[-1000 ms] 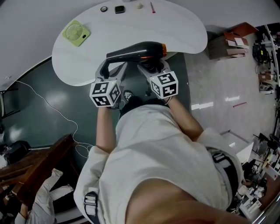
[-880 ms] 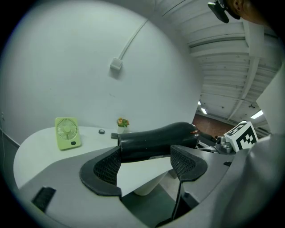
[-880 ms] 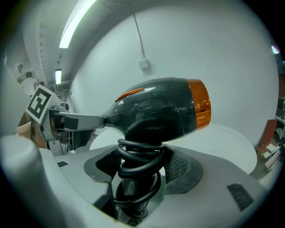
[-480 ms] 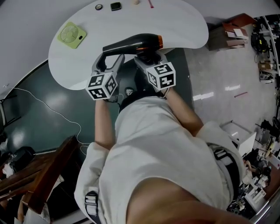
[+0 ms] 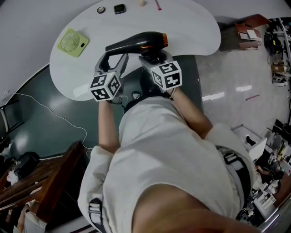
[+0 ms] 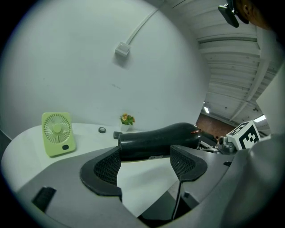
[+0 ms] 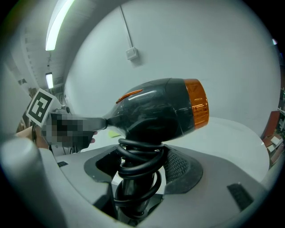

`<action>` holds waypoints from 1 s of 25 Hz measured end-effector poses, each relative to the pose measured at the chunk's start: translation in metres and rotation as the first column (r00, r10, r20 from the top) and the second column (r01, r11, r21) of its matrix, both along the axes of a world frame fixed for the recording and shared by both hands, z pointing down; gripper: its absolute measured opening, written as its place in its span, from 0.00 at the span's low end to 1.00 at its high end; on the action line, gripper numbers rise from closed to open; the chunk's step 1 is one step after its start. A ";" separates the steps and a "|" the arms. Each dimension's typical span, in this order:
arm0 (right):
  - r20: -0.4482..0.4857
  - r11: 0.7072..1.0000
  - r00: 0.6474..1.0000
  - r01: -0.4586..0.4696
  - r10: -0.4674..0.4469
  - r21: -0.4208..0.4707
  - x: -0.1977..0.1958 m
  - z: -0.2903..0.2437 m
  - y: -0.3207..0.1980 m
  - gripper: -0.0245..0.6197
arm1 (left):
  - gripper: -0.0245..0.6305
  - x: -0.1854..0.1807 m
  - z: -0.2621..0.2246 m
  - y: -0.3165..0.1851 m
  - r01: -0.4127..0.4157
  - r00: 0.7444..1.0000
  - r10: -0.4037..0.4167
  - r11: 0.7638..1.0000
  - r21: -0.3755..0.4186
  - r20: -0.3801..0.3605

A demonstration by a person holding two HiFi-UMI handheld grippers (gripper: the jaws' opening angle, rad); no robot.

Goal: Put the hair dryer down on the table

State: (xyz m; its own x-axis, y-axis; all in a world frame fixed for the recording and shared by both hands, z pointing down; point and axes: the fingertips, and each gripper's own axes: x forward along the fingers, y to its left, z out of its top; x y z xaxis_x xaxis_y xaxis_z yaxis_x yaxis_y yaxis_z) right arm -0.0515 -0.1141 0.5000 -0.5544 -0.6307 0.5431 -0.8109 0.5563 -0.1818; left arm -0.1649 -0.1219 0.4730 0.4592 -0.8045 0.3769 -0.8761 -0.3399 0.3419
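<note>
The black hair dryer (image 5: pixel 136 43) with an orange rear end lies level over the near part of the white table (image 5: pixel 191 32). My right gripper (image 5: pixel 152 57) is shut on its handle (image 7: pixel 136 178), which has the black cord coiled round it. The dryer's body (image 7: pixel 156 111) stands just above those jaws. My left gripper (image 5: pixel 111 63) is open, and the dryer's barrel (image 6: pixel 156 140) crosses just beyond its fingertips (image 6: pixel 107 167). Bare table shows between the left jaws. Whether the dryer touches the table is unclear.
A green desk fan (image 5: pixel 72 42) lies at the table's left and shows again as the fan (image 6: pixel 57 133) in the left gripper view. Several small items (image 5: pixel 119 8) sit along the far edge by the wall. Boxes (image 5: pixel 248 36) stand on the floor at right.
Both grippers and the hair dryer have moved forward, farther in over the table. The right gripper's hold on the handle is unchanged, and the left stays open.
</note>
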 end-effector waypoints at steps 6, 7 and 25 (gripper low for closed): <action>0.005 0.998 1.000 0.013 -0.013 -0.058 -0.006 0.016 -0.031 0.48 | 0.59 -0.006 0.016 -0.031 0.016 1.000 -0.016 0.999 -0.049 0.003; 0.004 0.997 1.000 0.016 -0.015 -0.069 -0.007 0.019 -0.035 0.48 | 0.59 -0.007 0.020 -0.036 0.019 1.000 -0.019 0.998 -0.057 0.001; -0.004 0.971 1.000 0.023 -0.025 -0.239 -0.009 0.059 -0.102 0.48 | 0.59 -0.009 0.061 -0.107 0.017 1.000 -0.018 0.982 -0.187 -0.004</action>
